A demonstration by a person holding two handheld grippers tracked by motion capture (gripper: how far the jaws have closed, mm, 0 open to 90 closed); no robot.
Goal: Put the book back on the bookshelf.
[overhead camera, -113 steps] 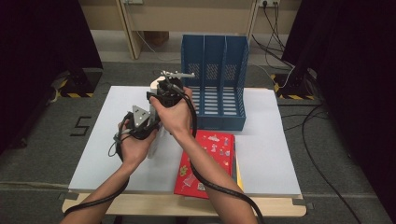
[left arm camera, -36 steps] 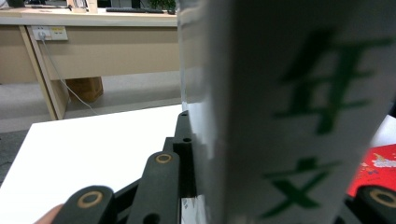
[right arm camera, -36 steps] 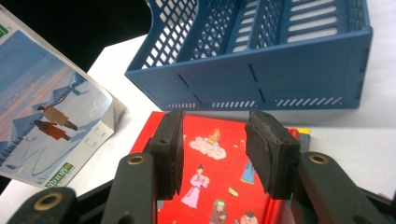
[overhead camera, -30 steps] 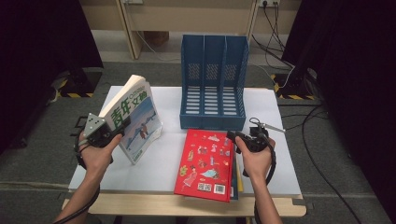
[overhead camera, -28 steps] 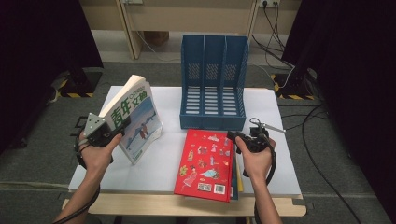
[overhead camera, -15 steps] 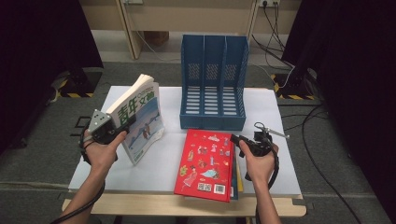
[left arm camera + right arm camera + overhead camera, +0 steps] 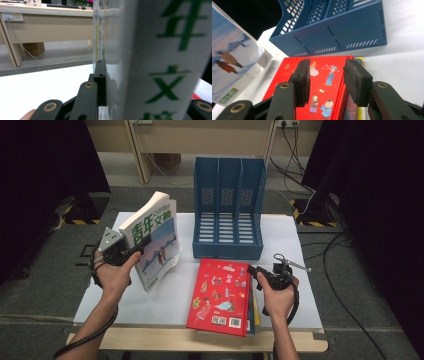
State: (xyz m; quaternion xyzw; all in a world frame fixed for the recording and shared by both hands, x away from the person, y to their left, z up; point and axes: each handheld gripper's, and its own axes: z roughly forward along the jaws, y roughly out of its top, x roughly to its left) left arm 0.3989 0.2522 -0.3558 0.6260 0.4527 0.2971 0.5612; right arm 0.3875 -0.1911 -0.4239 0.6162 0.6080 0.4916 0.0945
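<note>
A thick white book [image 7: 152,240] with green characters on its spine [image 7: 160,62] hangs tilted above the left of the white table [image 7: 150,302]. My left gripper [image 7: 136,251] is shut on its lower spine, and one black finger [image 7: 100,80] presses flat against the cover. A red picture book [image 7: 220,295] lies at the front middle of the table. My right gripper [image 7: 251,270] hovers open at that book's far right corner; between its jaws [image 7: 325,71] I see the red cover [image 7: 322,105]. A blue three-slot file holder [image 7: 227,210] stands behind, its slots empty.
The red book tops a small stack, with yellow and blue edges [image 7: 254,312] showing at its right. The holder's front wall [image 7: 332,32] is close ahead of the right gripper. Cables [image 7: 345,285] lie on the floor to the right.
The left hand has lifted the white book higher and carried it a little toward the holder. The right hand has stayed at the red book's corner with its jaws unchanged.
</note>
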